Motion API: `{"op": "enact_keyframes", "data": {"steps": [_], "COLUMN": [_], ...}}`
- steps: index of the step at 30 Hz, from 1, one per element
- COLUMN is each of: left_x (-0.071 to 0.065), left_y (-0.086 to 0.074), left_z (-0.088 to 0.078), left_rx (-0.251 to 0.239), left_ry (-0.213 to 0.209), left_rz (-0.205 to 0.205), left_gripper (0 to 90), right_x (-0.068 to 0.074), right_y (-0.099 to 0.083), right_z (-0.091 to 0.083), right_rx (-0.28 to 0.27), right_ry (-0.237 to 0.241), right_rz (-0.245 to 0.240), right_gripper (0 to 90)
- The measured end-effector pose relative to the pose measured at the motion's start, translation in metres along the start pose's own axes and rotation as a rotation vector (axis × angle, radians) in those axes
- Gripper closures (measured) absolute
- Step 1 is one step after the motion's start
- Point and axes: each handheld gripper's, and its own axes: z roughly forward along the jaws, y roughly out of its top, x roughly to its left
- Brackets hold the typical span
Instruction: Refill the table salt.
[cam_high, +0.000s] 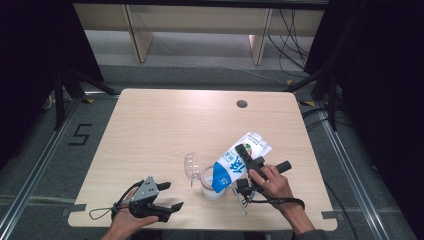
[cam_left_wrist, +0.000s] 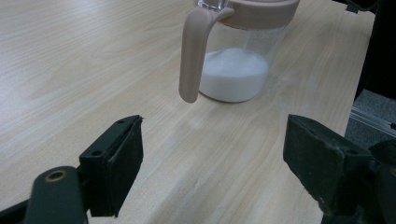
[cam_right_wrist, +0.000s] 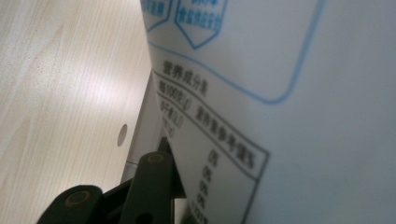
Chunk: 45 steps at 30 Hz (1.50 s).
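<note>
The right gripper (cam_high: 248, 162) squeezes a blue and white milk carton (cam_high: 239, 161) from both sides, and its jaws are partly closed to fit the carton. The carton is tipped over, with its top end down at the mouth of a clear jug (cam_high: 209, 184) that sits near the front of the wooden table (cam_high: 165, 125). The jug has a tan handle (cam_left_wrist: 193, 56), its clear lid (cam_high: 192, 167) is flipped open, and there is white stuff at the bottom. I think the job now is pouring. To do it well, keep the carton's top right over the jug's mouth, tip slowly, and hold tight so the carton does not slip. The left gripper (cam_high: 167, 196) rests on the table just beside the jug, jaws wide open, holding nothing. It could hold the handle to keep the jug from sliding
</note>
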Motion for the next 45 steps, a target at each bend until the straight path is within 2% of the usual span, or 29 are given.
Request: {"op": "enact_keyframes", "data": {"steps": [2, 3, 5, 6, 7, 8, 9, 10, 13, 14, 15, 17, 18, 20, 23, 25, 26, 28, 33, 34, 38, 40, 42, 45], "left_x": [0.0007, -0.0001, -0.0009, -0.0002, -0.0008, -0.0001, 0.0001, 0.0003, -0.0007, -0.0005, 0.0003, 0.0002, 0.0, -0.0007, 0.0003, 0.0002, -0.0003, -0.0008, 0.0002, -0.0005, -0.0004, 0.0003, -0.0006, -0.0004], "left_y": [0.0002, -0.0001, -0.0003, -0.0003, -0.0004, 0.0, 0.0, 0.0, -0.0003, -0.0002, 0.0, 0.0, 0.0, -0.0004, 0.0001, 0.0, -0.0002, -0.0003, 0.0, -0.0003, -0.0003, 0.0001, -0.0003, -0.0003], "left_z": [0.0, 0.0, 0.0004, -0.0001, 0.0003, 0.0, 0.0, -0.0003, 0.0002, 0.0002, -0.0002, -0.0004, -0.0001, 0.0001, -0.0004, -0.0003, -0.0002, 0.0003, -0.0004, -0.0001, -0.0001, -0.0004, -0.0001, -0.0001], "left_rx": [0.0, -0.001, 0.0, 0.007, -0.002, 0.0, 0.0, 0.003, -0.001, -0.001, 0.003, 0.003, 0.0, 0.002, 0.003, 0.003, 0.003, 0.0, 0.003, 0.002, 0.002, 0.004, 0.001, 0.002], "left_ry": [-0.003, 0.001, 0.0, 0.004, 0.0, 0.001, 0.001, 0.001, 0.001, 0.001, 0.0, 0.0, 0.0, 0.001, 0.0, 0.0, 0.002, 0.001, 0.001, 0.001, 0.001, 0.0, 0.001, 0.001], "left_rz": [0.008, -0.003, -0.017, -0.006, -0.016, -0.002, 0.0, 0.003, -0.013, -0.01, 0.003, 0.002, 0.0, -0.014, 0.003, 0.002, -0.007, -0.014, 0.003, -0.012, -0.01, 0.003, -0.014, -0.011], "left_gripper": [19.8, 19.8, 19.8, 19.8, 19.8, 19.8, 19.8, 19.8, 19.8, 19.8, 19.8, 19.8, 19.9, 19.8, 19.8, 19.8, 19.8, 19.8, 19.8, 19.8, 19.8, 19.8, 19.8, 19.8], "right_x": [0.0009, 0.0006, -0.0002, 0.0033, 0.0001, 0.0, -0.0001, 0.0024, 0.0025, 0.0029, 0.0028, 0.0033, 0.0032, 0.0034, 0.0034, 0.0031, 0.003, 0.0024, 0.0024, 0.0024, 0.0024, 0.0024, 0.0023, 0.002], "right_y": [-0.0002, -0.0006, -0.0002, -0.0005, 0.0001, 0.0002, 0.0002, 0.0, 0.0006, 0.0007, 0.0008, 0.0009, 0.0012, 0.0015, 0.0015, 0.0011, 0.0009, 0.0007, 0.0007, 0.0007, 0.0005, 0.0005, 0.0005, 0.0008], "right_z": [-0.0006, 0.0006, -0.0003, -0.0008, -0.0003, -0.0004, -0.0004, -0.0005, -0.0006, 0.0, -0.0001, -0.0004, -0.001, -0.0007, -0.0008, -0.001, -0.0001, -0.0003, -0.0003, -0.0003, -0.0003, -0.0003, -0.0003, -0.0012], "right_rx": [0.015, -0.009, 0.004, 0.02, 0.003, 0.003, 0.002, 0.01, 0.006, -0.002, -0.002, 0.0, 0.012, 0.01, 0.009, 0.011, -0.003, -0.001, -0.002, -0.001, 0.0, 0.0, 0.0, 0.013], "right_ry": [0.015, -0.013, -0.001, 0.024, -0.002, 0.0, -0.001, 0.012, 0.006, -0.007, -0.005, -0.001, 0.013, 0.01, 0.01, 0.013, -0.005, -0.006, -0.006, -0.006, -0.006, -0.007, -0.007, 0.009], "right_rz": [0.012, 0.007, -0.001, 0.032, -0.008, -0.012, -0.012, 0.013, 0.011, 0.015, 0.014, 0.017, 0.017, 0.016, 0.017, 0.016, 0.016, 0.012, 0.012, 0.011, 0.01, 0.009, 0.008, 0.008], "right_gripper": [67.3, 67.3, 67.3, 67.3, 67.3, 67.4, 67.4, 67.5, 67.8, 67.9, 68.0, 68.1, 68.2, 68.2, 68.4, 68.5, 68.6, 68.7, 68.8, 68.8, 68.9, 69.0, 69.1, 69.3]}}
